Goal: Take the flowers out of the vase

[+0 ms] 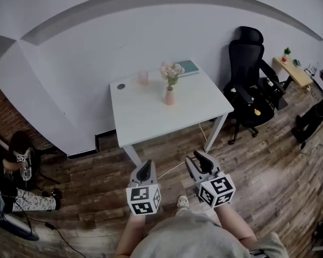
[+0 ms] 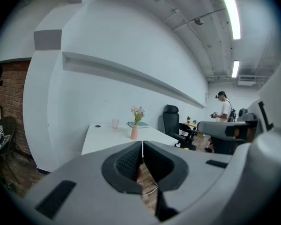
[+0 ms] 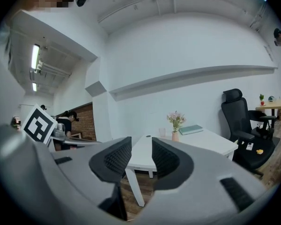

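Observation:
Pink flowers (image 1: 171,71) stand in a small pink vase (image 1: 169,97) near the middle of a white table (image 1: 151,120). Both grippers hover over the wooden floor, well short of the table's near edge. My left gripper (image 1: 146,165) is shut with nothing between its jaws, which meet at the tips (image 2: 143,143). My right gripper (image 1: 200,157) is open and empty, with a clear gap between its pads (image 3: 141,146). The flowers (image 2: 138,112) and vase (image 2: 134,132) show far ahead in the left gripper view. They also appear distant, flowers (image 3: 176,119) above vase (image 3: 175,136), in the right gripper view.
A clear cup (image 1: 144,78) and a teal book (image 1: 187,67) lie at the table's back. A black office chair (image 1: 250,79) stands to its right, with a small wooden side table (image 1: 293,71) beyond. A person (image 1: 19,165) sits at the left; another (image 2: 223,109) stands far right.

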Demonstrator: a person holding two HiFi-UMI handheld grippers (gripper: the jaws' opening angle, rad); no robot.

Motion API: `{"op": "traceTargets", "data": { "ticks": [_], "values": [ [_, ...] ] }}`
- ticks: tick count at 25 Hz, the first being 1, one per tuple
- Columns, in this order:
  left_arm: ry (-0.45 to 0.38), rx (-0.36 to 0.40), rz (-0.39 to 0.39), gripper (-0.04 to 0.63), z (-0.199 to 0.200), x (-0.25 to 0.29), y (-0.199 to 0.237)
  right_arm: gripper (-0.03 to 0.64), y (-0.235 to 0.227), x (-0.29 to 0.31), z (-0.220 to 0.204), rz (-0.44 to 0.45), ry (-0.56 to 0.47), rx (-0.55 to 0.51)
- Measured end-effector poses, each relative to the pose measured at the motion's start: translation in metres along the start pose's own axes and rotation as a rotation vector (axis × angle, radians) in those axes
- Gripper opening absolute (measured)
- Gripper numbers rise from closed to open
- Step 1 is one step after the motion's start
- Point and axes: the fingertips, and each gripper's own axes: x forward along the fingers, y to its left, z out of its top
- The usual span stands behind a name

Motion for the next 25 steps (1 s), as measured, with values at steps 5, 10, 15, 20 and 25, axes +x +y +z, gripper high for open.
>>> {"op": "traceTargets", "data": {
  "ticks": [5,10,15,20,25],
  "values": [
    [-0.008,-0.008,0.012,0.009,0.015,0.041,0.0,0.141,-0.032,0.031,0.011,0.017,0.005,-0.008],
    [-0.015,-0.017,0.032,0.009,0.028,0.08,0.001,0.146,-0.063,0.061,0.019,0.033,0.006,-0.01],
    [-0.02,-0.028,0.062,0.009,0.036,0.115,0.007,0.146,-0.091,0.091,0.023,0.057,0.012,-0.012],
    [-0.019,-0.048,0.1,0.009,0.039,0.144,0.01,0.146,-0.115,0.118,0.024,0.09,0.025,-0.014],
    [-0.018,-0.059,0.133,0.009,0.038,0.158,0.013,0.148,-0.131,0.135,0.024,0.109,0.033,-0.021]
  ]
}}
